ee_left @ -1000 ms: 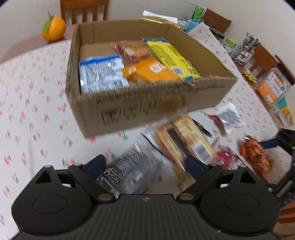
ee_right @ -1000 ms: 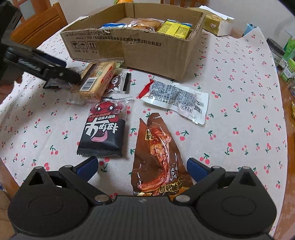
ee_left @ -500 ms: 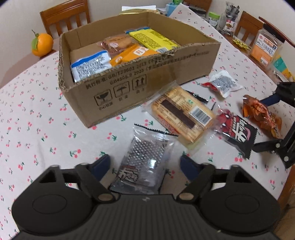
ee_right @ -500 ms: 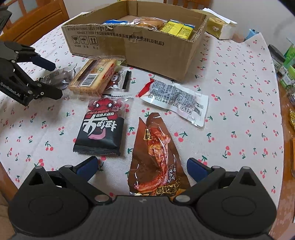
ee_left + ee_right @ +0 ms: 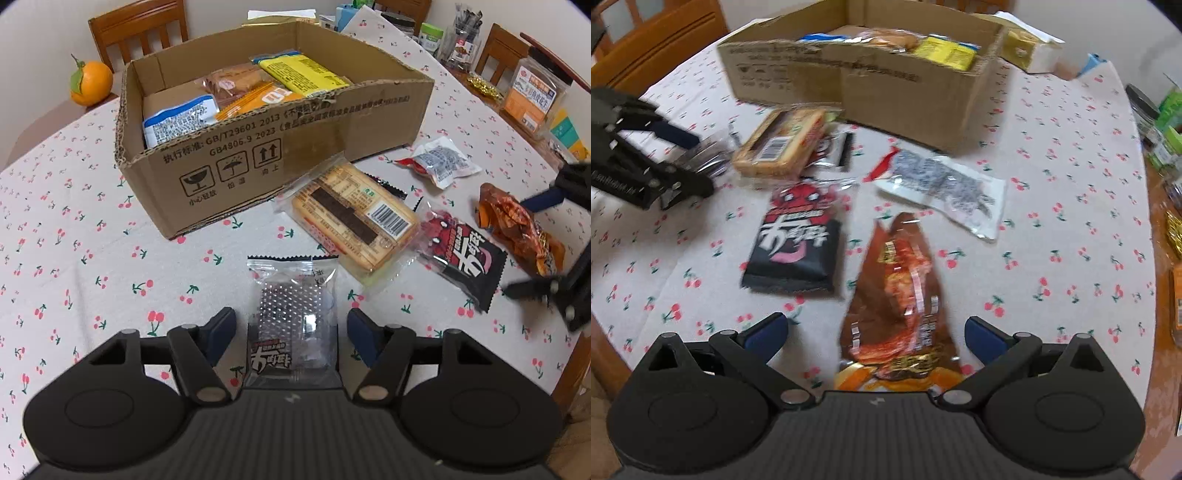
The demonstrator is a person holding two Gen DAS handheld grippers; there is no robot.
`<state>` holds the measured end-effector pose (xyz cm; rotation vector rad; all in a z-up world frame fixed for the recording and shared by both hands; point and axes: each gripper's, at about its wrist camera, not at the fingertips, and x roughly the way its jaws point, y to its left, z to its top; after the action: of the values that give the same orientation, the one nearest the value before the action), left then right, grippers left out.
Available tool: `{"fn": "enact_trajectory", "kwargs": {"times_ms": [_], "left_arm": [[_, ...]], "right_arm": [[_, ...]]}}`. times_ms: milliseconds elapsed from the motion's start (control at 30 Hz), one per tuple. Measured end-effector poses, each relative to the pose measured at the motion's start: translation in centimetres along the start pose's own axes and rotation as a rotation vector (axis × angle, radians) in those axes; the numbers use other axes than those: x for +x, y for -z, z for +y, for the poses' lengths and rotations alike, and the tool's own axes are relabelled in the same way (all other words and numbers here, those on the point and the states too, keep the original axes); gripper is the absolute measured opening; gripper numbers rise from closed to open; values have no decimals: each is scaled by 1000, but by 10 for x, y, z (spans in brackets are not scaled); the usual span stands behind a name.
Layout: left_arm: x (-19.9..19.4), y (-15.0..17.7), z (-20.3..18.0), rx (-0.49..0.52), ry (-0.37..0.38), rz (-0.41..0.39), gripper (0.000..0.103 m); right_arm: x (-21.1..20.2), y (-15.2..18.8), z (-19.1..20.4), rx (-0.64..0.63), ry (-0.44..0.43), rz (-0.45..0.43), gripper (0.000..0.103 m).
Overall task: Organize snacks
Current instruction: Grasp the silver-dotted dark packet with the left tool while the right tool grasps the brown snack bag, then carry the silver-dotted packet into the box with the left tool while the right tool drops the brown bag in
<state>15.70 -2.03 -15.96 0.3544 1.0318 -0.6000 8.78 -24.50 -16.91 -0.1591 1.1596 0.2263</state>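
Both grippers are hanging wide open, gripping nothing. Largest, the cardboard box (image 5: 280,155) is sitting beyond. Left gripper (image 5: 291,332) is straddling the clear packet (image 5: 293,314), lying lengthwise between its fingers. Right gripper (image 5: 875,332) is straddling the brown pouch (image 5: 901,295), likewise lengthwise.

Even, soft indoor light. Left view sharp; faint shadow beneath cardboard box (image 5: 280,147). Right view motion-blurred throughout, box print unreadable. Fisheye bending and dark corners around box.
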Motion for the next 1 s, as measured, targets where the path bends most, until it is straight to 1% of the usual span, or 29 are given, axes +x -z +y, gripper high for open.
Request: {"fn": "enact_trajectory", "kwargs": {"times_ms": [67, 133, 167, 233, 267, 333, 367, 400, 433, 567, 733, 867, 1000], "left_arm": [[-1, 0, -2, -7, -5, -5, 63], [-1, -1, -3, -15, -7, -7, 60], [0, -1, -3, -16, -7, -7, 58], [-1, -1, -4, -14, -7, -10, 57], [-1, 0, -4, -18, -7, -10, 55], [-2, 0, -4, -21, -9, -11, 49], [-3, 1, -4, -23, -9, -10, 48], [-3, 1, -4, -25, -9, -11, 47], [-3, 1, -3, -29, -9, -11, 46], [-4, 1, -2, -50, -1, -1, 45], [-12, 0, -4, -55, -8, -2, 45], [-23, -3, -4, -62, -25, -8, 45], [-38, -6, -3, -94, -25, -18, 45]], "right_arm": [[-2, -1, -4, 15, 21, -16, 100], [-3, -2, -7, 27, 19, -22, 92], [-3, -2, -7, 32, 11, -26, 90], [-6, -2, -6, 25, 7, -34, 82], [-7, -1, -5, 17, 6, -38, 80], [-9, -1, -3, 6, 3, -44, 72], [-10, 0, -2, 2, 6, -45, 70], [-11, 0, -2, -1, 11, -47, 65], [-12, 0, -2, -1, 11, -49, 63], [-17, 1, -4, 18, 22, -57, 60], [-25, -1, -8, 44, 20, -61, 60], [-34, -4, -10, 49, 22, -62, 60], [-48, -11, -11, 45, 21, -74, 60]]}}
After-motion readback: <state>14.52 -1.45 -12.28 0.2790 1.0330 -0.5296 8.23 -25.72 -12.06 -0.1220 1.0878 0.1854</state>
